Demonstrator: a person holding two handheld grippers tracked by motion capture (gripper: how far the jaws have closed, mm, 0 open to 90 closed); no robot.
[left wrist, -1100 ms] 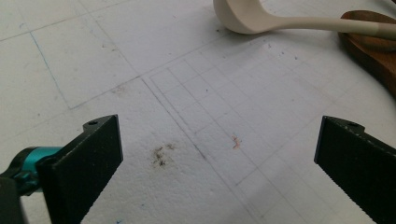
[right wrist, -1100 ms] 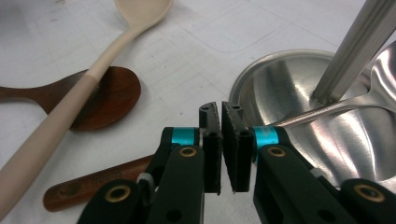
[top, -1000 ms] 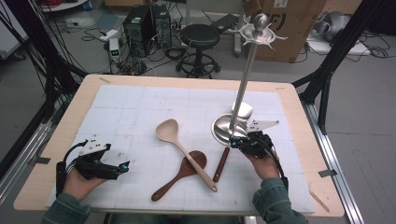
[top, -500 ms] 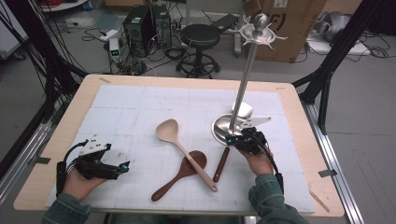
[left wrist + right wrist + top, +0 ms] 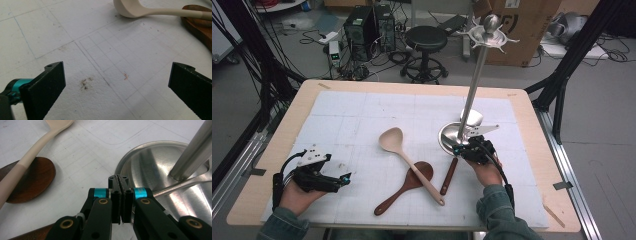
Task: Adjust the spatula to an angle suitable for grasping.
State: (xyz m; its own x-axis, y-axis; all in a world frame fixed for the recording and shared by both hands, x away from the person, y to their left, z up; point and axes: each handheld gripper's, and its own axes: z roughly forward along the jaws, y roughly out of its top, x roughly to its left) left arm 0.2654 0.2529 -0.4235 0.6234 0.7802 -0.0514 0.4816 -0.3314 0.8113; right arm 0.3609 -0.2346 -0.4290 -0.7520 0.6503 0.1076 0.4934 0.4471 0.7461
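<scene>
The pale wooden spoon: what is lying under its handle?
The dark wooden spoon lies under the pale wooden spoon; its bowl shows either side of the handle, the strip beneath hidden.

Little could be read; a cardboard box [image 5: 532, 30] behind the table bore large dark letters, perhaps "F" with a bracket-like stroke, partly cut off by the stand's top [image 5: 490, 35]; the white mat [image 5: 362, 115] carried only grid lines, no writing.
</scene>
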